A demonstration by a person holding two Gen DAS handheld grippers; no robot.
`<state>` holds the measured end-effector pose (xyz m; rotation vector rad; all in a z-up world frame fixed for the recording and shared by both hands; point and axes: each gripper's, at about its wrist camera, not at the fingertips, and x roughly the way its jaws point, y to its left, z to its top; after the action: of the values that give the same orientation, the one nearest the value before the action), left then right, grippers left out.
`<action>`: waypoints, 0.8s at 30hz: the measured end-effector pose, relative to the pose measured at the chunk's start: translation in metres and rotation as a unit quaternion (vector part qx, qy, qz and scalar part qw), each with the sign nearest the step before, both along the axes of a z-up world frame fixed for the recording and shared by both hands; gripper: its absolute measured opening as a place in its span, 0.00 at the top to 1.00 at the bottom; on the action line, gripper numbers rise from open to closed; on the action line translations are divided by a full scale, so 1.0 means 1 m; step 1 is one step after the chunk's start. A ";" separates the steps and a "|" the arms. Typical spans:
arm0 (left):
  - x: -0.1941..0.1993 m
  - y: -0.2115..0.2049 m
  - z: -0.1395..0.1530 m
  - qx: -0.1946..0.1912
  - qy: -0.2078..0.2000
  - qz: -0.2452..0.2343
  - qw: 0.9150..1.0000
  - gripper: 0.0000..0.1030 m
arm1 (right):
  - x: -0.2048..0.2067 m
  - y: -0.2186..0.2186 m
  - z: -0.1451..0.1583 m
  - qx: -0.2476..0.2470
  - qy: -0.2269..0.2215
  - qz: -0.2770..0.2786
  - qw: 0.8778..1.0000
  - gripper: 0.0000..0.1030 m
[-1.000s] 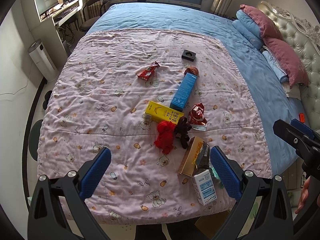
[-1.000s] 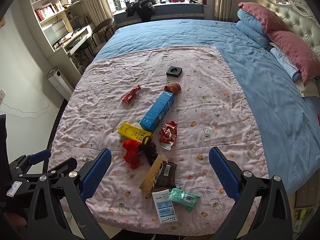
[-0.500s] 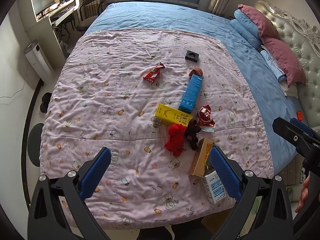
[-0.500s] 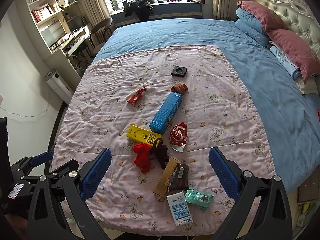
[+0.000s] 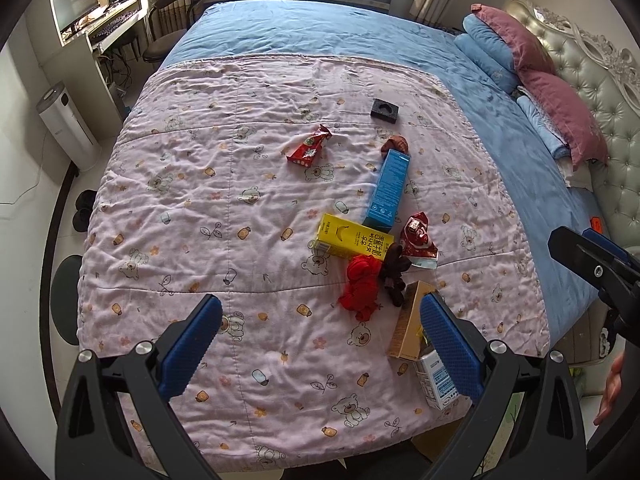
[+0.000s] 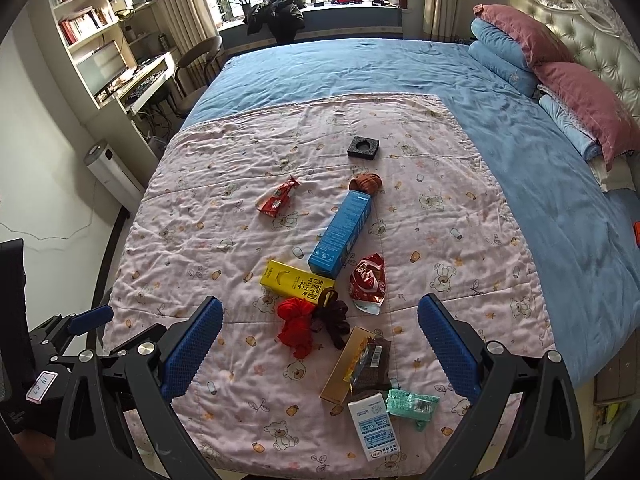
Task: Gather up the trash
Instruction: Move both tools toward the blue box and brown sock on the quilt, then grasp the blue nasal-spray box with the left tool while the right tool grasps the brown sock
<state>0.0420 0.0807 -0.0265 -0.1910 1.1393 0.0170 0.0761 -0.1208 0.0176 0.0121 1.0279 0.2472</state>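
A wide bed (image 6: pixel 360 64) with a blue cover fills both views, and a pink quilt (image 6: pixel 224 240) printed with bears lies over its near half. All the trash sits on that quilt, strung from the middle toward the near right corner.

The longest piece is a blue carton (image 6: pixel 342 234), lying diagonally with a brown clump (image 6: pixel 366 182) touching its far end. Its near end meets a yellow box (image 6: pixel 298 280). Just right of that box lies a crumpled red foil bag (image 6: pixel 368 282). Below the yellow box, a red cloth bundle (image 6: pixel 296 322) touches a dark brown one (image 6: pixel 334 318). Nearer the edge, a gold box (image 6: pixel 346 366) carries a dark wrapper (image 6: pixel 372 366) on top, with a white milk carton (image 6: pixel 374 426) and a green packet (image 6: pixel 412 402) side by side just beyond it.

Well apart from the cluster, a red snack wrapper (image 6: pixel 278 200) lies to the left, and a small black square tray (image 6: pixel 363 147) sits farthest back.

The left gripper (image 5: pixel 320 344) hovers over the near edge of the quilt, its 2 blue pads spread wide and holding nothing; its right pad overlaps the gold box in view. The right gripper (image 6: pixel 320 344) hangs likewise, spread wide and empty, above the cloth bundles.
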 end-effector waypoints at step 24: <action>0.163 -0.083 -0.059 -0.006 0.050 -0.039 0.998 0.04 | 0.167 -0.053 -0.054 0.004 0.044 0.015 0.999 0.08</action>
<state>0.2048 -0.0020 -0.0858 -0.1572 1.2467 -0.0508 0.2430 -0.1736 -0.0362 0.0149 1.1145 0.2803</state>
